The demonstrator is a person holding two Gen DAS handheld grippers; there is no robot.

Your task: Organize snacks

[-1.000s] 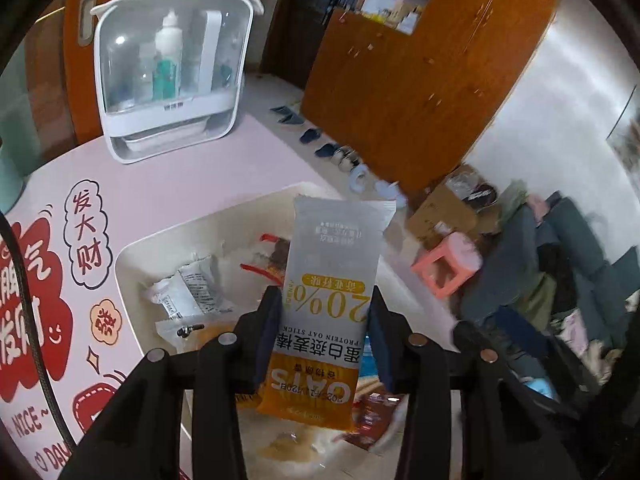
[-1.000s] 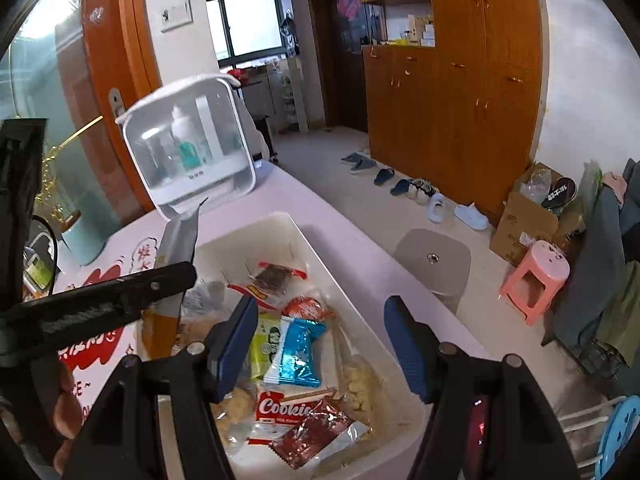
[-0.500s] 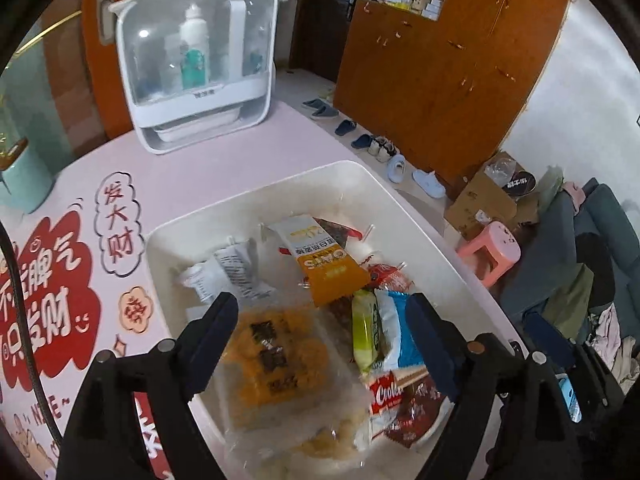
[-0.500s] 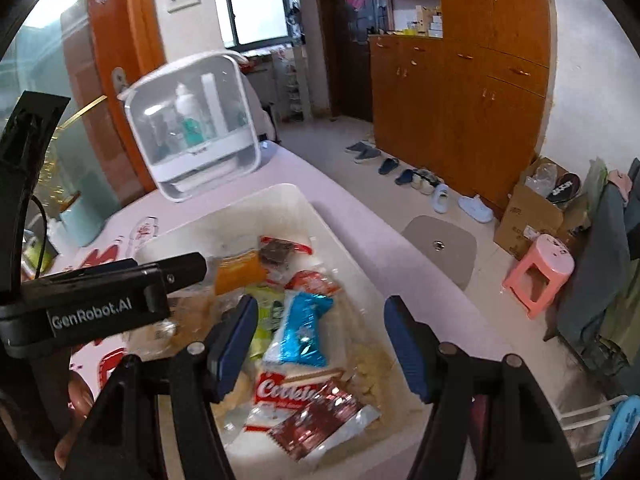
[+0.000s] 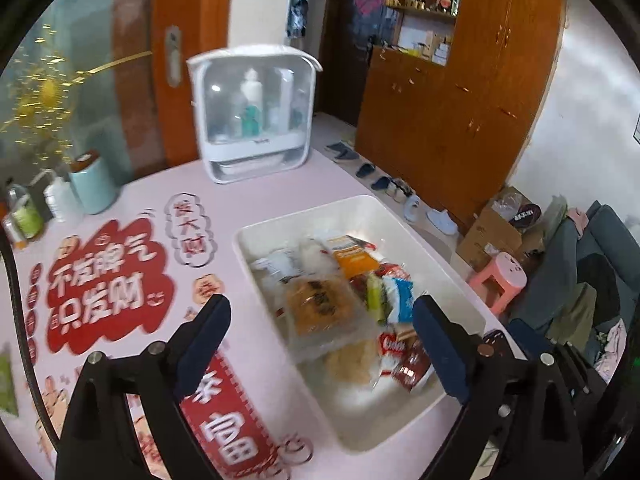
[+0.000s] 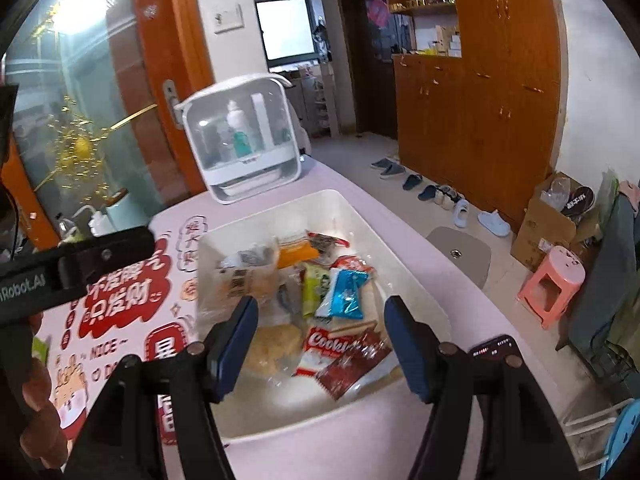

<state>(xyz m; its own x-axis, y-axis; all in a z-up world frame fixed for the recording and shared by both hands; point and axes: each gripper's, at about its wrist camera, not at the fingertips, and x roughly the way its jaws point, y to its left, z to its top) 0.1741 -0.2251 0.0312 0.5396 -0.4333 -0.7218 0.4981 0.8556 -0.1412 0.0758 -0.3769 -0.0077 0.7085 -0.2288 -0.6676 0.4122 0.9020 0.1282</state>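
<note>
Left gripper: jaws have just been opening, now spread wide, nothing between them. It sits above the near-left part of the white bin, lower centre of the left wrist view, one pad over the pink surface, the other over the bin's near right end.

Right gripper: jaws moderately apart, empty, hanging over the bin's near end, bottom centre of the right wrist view. No pad touches any packet.

Snacks all lie in the bin:
- orange oat-bar packet toward the far end, lying flat
- clear pack of orange-brown pastry in the middle
- green packet and blue packet side by side to its right
- red-and-white cookie pack and dark red sachet at the near end
- white crumpled wrappers at the far left

Clear cosmetics case stands beyond the bin, top centre, well apart. A phone lies on the surface just right of the bin.

Judgement: release step looks finished, the oat bar is in and both grippers are free. I see no loose snack on the surface in either view, though the left view is motion-blurred. The next move calls for either finding any remaining packet off-frame, or tidying the heap. If tidying, come down from above on one packet's edge; the packs overlap, so a low pinch risks dragging neighbours.
</note>
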